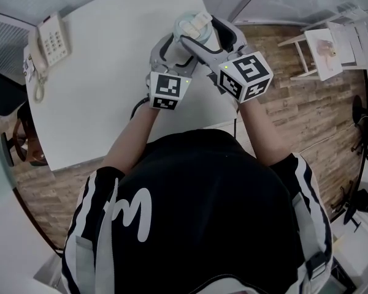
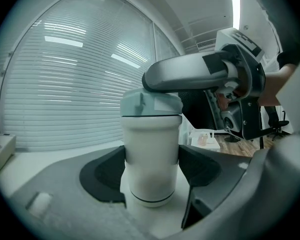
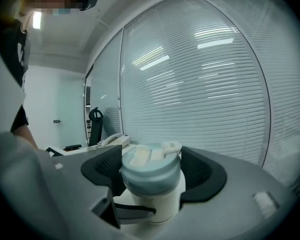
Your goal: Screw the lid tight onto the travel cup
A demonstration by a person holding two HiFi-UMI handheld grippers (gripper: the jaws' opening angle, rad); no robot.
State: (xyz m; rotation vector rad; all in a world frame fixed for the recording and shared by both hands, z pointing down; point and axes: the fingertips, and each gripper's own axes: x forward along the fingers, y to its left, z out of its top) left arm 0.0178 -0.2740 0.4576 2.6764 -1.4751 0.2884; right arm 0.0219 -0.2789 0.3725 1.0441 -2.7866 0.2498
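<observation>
Slatted window blinds (image 2: 65, 84) fill the background behind a white tabletop (image 1: 110, 72). A cream desk telephone (image 1: 49, 38) sits at its far corner, well apart from our work.

Near the tabletop's edge stands the white cylindrical plastic travel cup (image 2: 150, 134), upright, with the pale blue-grey round plastic lid (image 2: 151, 104) sitting on its mouth. Our left hand-held gripper (image 2: 152, 173) has its jaws spread wide, and the black pads lie against opposite sides of the travel cup's body, below the lid. Our right hand-held gripper (image 3: 154, 184) reaches in higher up. It is also spread wide around the lid, and its pads sit against the rim on both sides with no gap that we can make out.

We judge the travel cup to be light and rigid, with a smooth wall that could spin or slip under a weak hold, so the mid-body is the place to clamp it firmly. The lid looks stiff too. We would turn it by its outer rim and keep off the raised flip tab on top, which seems the frailest part. We cannot tell how far the thread has seated.
</observation>
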